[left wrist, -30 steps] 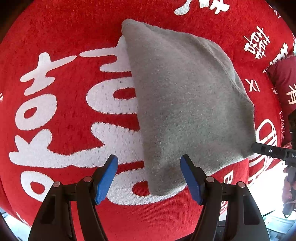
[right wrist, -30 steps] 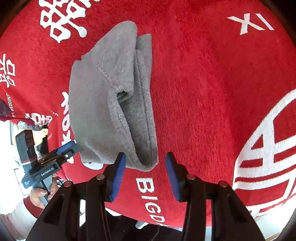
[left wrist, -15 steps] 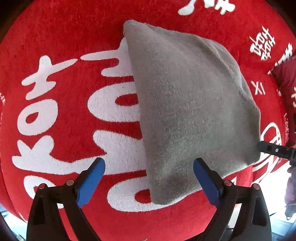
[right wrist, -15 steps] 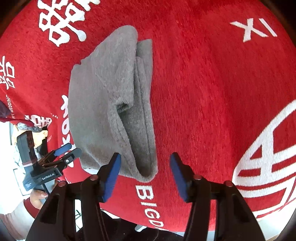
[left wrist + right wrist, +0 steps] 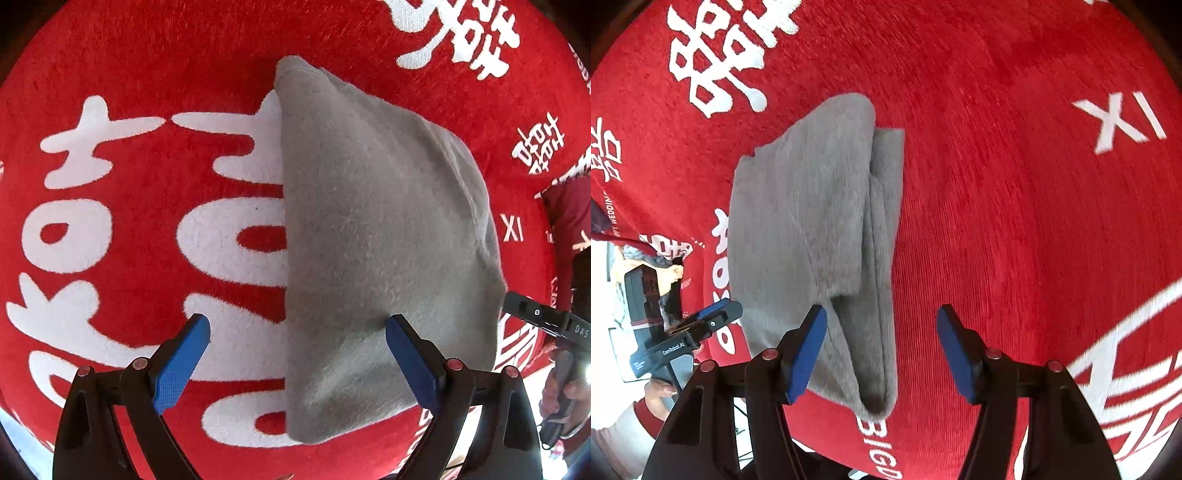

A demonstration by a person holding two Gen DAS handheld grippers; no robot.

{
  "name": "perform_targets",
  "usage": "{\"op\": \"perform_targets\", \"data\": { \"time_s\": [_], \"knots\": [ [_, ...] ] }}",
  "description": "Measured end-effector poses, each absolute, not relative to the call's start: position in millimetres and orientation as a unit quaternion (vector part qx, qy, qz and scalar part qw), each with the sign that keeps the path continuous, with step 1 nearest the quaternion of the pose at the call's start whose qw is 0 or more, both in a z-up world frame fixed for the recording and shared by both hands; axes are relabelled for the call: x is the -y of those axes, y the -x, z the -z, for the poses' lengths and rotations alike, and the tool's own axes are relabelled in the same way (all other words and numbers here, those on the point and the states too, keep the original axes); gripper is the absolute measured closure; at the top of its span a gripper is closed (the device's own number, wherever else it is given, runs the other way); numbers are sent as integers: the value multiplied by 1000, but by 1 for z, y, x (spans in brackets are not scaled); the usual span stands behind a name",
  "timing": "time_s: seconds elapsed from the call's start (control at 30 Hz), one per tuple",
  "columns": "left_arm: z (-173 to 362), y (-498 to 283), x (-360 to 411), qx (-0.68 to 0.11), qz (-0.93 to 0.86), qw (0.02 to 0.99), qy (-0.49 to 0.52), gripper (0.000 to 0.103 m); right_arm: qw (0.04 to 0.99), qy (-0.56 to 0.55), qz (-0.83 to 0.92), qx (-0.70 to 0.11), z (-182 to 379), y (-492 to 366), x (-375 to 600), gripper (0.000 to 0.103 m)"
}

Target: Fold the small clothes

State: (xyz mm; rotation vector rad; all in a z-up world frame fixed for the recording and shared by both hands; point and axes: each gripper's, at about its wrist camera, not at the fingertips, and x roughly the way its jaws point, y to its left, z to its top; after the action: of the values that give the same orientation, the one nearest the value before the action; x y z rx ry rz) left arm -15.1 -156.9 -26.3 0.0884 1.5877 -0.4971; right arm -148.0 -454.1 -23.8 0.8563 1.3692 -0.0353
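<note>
A grey folded garment (image 5: 369, 240) lies flat on the red tablecloth (image 5: 147, 66). My left gripper (image 5: 295, 325) hovers over its near left edge, jaws wide open, pads clear of the fabric. In the right wrist view the same garment (image 5: 798, 221) shows its layered folded edge on the right side. My right gripper (image 5: 881, 314) hangs above the near corner of that edge; its jaws are opening and the blue pads do not press the cloth. Each gripper also shows in the other's view: the left gripper (image 5: 713, 317) and the right gripper (image 5: 535, 317).
The red tablecloth (image 5: 1015, 184) carries large white characters and lettering. A dark red garment (image 5: 569, 206) lies at the right margin. More clothes (image 5: 646, 258) sit beyond the table's left edge. A person's hands (image 5: 661, 391) hold the gripper handles near the table's front edge.
Both grippers' jaws have spread wider apart. The grey garment stays lying in place on the tablecloth, and both views have shifted slightly over it.
</note>
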Motion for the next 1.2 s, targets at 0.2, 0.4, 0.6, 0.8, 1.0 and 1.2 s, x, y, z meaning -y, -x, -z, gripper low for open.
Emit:
{"op": "perform_targets", "data": {
  "time_s": [0.2,0.4,0.6,0.8,1.0,1.2],
  "knots": [
    [32,13,172,-706,228,669,-39,6,689,-400,10,-605,30,134,462,27],
    [41,8,186,-714,240,658,-6,6,689,-421,-7,-590,38,115,471,26],
    [46,-1,196,-718,258,647,1,6,688,-412,-23,-597,52,93,473,26],
    [49,-7,208,-716,265,646,-7,6,682,-427,-53,-592,74,81,477,26],
    [51,-9,217,-714,272,645,-14,1,688,-429,-81,-580,77,72,482,22],
    [49,-9,222,-710,281,645,-33,1,686,-442,-104,-569,78,54,485,22]
  ]
}}
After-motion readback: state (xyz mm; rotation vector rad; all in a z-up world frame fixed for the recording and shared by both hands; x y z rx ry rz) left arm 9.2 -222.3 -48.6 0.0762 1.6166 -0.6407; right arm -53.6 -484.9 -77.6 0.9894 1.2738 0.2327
